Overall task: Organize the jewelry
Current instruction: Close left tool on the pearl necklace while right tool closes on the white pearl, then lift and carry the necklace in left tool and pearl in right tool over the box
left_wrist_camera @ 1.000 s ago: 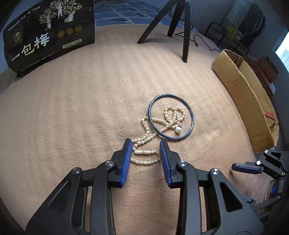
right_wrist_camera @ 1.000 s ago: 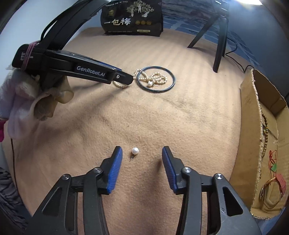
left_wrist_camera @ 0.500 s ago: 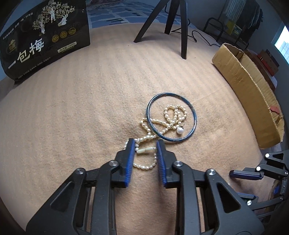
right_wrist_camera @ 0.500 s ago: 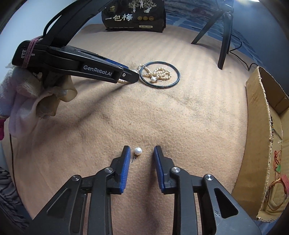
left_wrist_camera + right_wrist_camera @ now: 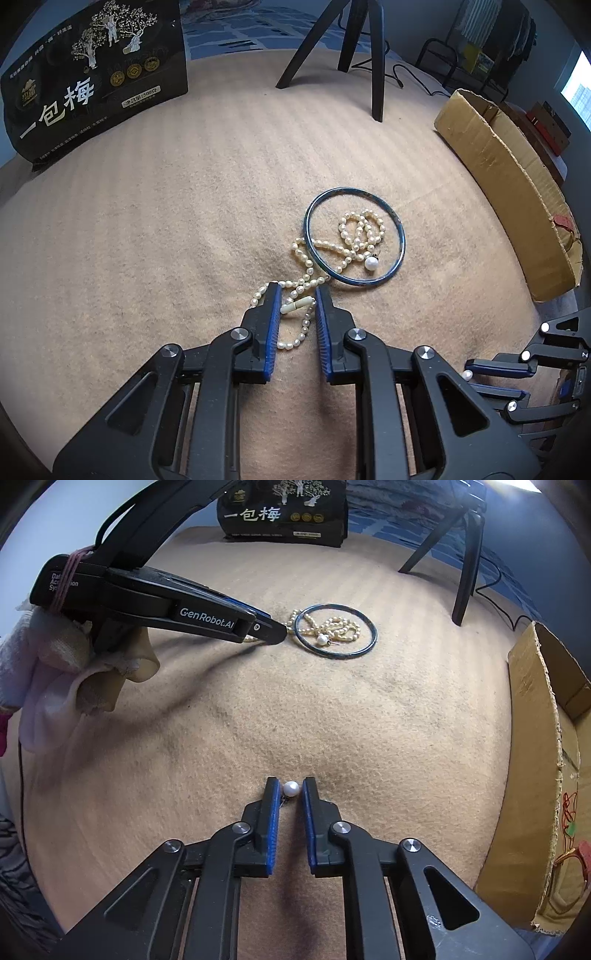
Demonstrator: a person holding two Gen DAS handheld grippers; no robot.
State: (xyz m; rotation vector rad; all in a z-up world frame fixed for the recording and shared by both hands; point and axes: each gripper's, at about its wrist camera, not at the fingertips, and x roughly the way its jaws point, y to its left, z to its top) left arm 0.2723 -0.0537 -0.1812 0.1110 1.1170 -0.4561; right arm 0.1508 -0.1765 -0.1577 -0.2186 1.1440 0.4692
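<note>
Tan ribbed blanket [image 5: 155, 229], and what I see lying on it.

A blue bangle [image 5: 400, 236] lies flat near the middle, with a pearl necklace [image 5: 347, 236] draped across its rim and a pearl earring [image 5: 371, 263] inside the ring. A second pearl earring [image 5: 290, 788] lies well apart from them. At the far edge stands a black printed bag [image 5: 92, 81]; black tripod legs [image 5: 376, 74] rest beside it.

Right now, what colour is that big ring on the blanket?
Dark blue bangle, seen best from the left wrist view.
</note>
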